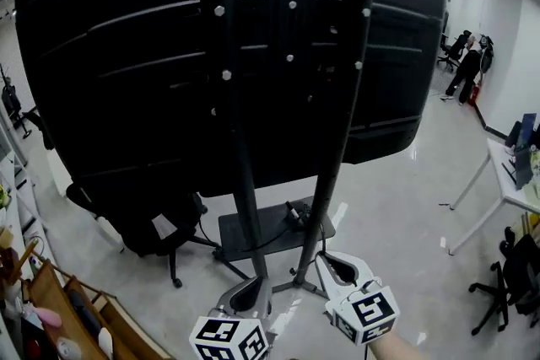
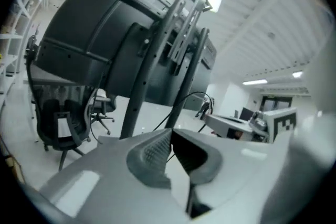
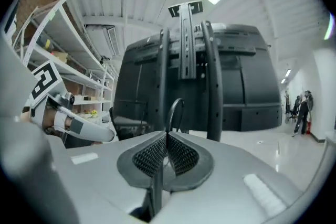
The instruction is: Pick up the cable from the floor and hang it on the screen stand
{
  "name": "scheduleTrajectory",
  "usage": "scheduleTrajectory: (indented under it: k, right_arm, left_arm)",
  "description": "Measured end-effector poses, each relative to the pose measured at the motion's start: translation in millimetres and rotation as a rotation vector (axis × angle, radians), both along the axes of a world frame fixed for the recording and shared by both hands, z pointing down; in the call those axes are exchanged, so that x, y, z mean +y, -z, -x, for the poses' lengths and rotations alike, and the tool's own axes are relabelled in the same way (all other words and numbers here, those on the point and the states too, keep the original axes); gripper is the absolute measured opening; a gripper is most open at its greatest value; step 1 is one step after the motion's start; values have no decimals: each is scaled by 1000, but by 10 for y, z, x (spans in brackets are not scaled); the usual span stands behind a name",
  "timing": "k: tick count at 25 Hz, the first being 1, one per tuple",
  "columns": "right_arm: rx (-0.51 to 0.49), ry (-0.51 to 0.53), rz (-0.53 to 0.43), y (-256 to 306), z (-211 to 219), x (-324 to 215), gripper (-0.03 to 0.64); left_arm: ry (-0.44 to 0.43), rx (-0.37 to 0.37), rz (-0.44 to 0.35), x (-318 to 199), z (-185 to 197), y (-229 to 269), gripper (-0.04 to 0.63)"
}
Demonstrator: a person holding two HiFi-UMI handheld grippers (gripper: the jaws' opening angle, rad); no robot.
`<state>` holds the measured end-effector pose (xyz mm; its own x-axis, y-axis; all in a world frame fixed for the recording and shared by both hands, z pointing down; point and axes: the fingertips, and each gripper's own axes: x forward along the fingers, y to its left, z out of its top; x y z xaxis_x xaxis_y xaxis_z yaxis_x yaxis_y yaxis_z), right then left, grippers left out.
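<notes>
The back of a large black screen fills the head view, mounted on a stand with two dark posts. A thin black cable rises from the stand's base plate to my right gripper, which is shut on it low beside the right post. In the right gripper view the cable arcs up from the closed tips. My left gripper hangs near the left post's foot, shut with nothing seen between its jaws. The cable loops beyond it.
A black office chair stands left of the stand. Shelving with small items lines the lower left. A white table and another chair are at the right. A person stands far off.
</notes>
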<state>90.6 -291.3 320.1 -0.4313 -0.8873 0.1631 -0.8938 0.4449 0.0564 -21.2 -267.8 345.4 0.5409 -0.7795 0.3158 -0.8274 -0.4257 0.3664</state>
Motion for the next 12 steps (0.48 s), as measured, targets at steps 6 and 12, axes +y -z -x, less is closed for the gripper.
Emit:
scheduleTrajectory:
  k: [6,12]
  right_arm:
    - [87,-52,-228,1569,-482,-404,8]
    - [233,-16,-404,2782,-622,-713,9]
  left_arm:
    - [-158,69,-143,-343,-802,1192,6]
    - [-199,75,-318,-790,-1269,2118,6]
